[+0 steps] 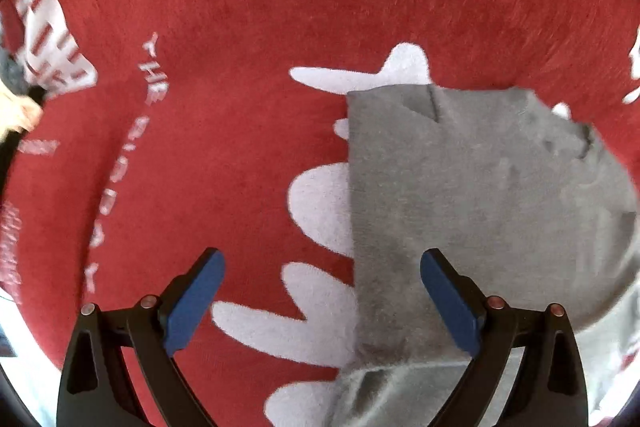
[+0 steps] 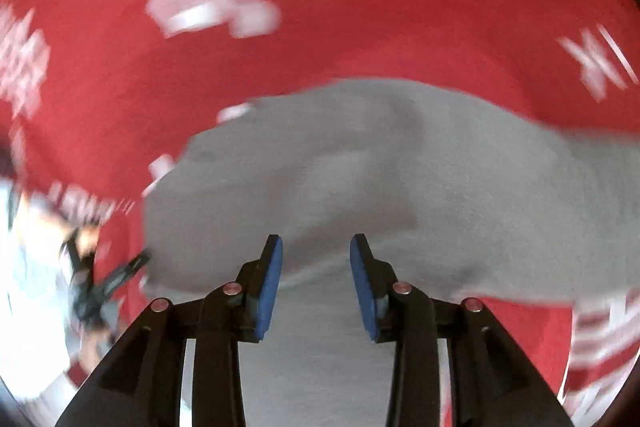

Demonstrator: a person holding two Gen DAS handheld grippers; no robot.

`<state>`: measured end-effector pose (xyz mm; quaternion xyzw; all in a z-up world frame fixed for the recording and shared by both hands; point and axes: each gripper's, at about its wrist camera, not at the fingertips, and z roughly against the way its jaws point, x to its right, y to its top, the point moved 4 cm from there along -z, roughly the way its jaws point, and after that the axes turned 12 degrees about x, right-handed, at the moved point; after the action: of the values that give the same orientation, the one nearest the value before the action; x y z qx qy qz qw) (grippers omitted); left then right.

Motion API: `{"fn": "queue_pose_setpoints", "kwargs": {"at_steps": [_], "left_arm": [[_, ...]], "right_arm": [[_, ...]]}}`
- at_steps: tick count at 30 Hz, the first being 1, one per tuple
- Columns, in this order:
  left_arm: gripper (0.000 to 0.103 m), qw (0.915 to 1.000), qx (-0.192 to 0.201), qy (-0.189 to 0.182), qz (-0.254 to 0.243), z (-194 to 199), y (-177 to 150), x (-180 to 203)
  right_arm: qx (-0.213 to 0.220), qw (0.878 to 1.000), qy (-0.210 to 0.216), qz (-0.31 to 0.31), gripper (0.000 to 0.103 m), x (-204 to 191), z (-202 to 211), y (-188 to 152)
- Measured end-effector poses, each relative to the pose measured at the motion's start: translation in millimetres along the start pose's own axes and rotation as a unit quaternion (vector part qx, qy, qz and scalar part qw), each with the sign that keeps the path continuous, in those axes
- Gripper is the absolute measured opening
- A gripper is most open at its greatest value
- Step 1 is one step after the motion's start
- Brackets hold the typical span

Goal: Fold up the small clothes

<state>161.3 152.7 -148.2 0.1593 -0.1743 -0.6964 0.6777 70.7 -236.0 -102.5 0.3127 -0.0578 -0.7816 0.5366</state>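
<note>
The work surface is a red cloth [image 1: 280, 7] with a short, brushed nap and white printed lettering and rounded white shapes. It fills both wrist views, so none of its edges or corners can be located.

The grey garment [image 1: 460, 187] lies flat on the red cloth. Its fabric is soft, matte and slightly fuzzy. In the left wrist view it shows one straight, clean left edge running away from the camera, a squared far-left corner, and a ragged, stepped far-right side with overlapping layers. Its long axis appears to run away from the left gripper. In the right wrist view the garment [image 2: 360, 167] is motion-blurred; it reads as a broad grey mass spreading wide to left and right, and its outline cannot be read exactly.

The left gripper [image 1: 322, 301] has black arms and blue pads, and its jaws stand wide apart with nothing between them. The left finger is over bare red cloth; the right finger is over the garment, whose straight edge passes between the two.

The right gripper [image 2: 316, 283] stands at a narrower gap, fingers apart, directly over the garment's near part. Grey fabric fills the gap behind the pads; contact cannot be determined.
</note>
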Motion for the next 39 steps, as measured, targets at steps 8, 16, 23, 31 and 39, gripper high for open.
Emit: {"fn": "queue_pose_setpoints", "kwargs": {"at_steps": [8,16,23,31,39], "left_arm": [[0.099,0.9988,-0.002,-0.048,0.012,6.0,-12.8,1.2],[0.099,0.9960,0.000,-0.061,0.065,-1.1,-32.9,-14.5],[0.099,0.9948,0.015,-0.072,0.071,4.9,-38.5,-17.4],[0.099,0.9943,0.026,-0.046,0.092,19.1,-37.1,-44.9],[0.099,0.9965,0.015,-0.021,0.079,7.2,-41.7,-53.7]], "right_arm": [[-0.117,0.957,0.126,0.235,0.040,-191.7,-127.7,17.1],[-0.193,0.904,0.127,0.359,0.040,-280.2,-232.1,-1.5],[-0.253,0.891,0.097,0.365,0.035,-279.7,-276.3,-17.2],[-0.233,0.892,0.133,0.365,0.004,-315.5,-266.2,-12.8],[-0.196,0.890,0.068,0.405,0.012,-313.5,-288.8,-31.9]]}}
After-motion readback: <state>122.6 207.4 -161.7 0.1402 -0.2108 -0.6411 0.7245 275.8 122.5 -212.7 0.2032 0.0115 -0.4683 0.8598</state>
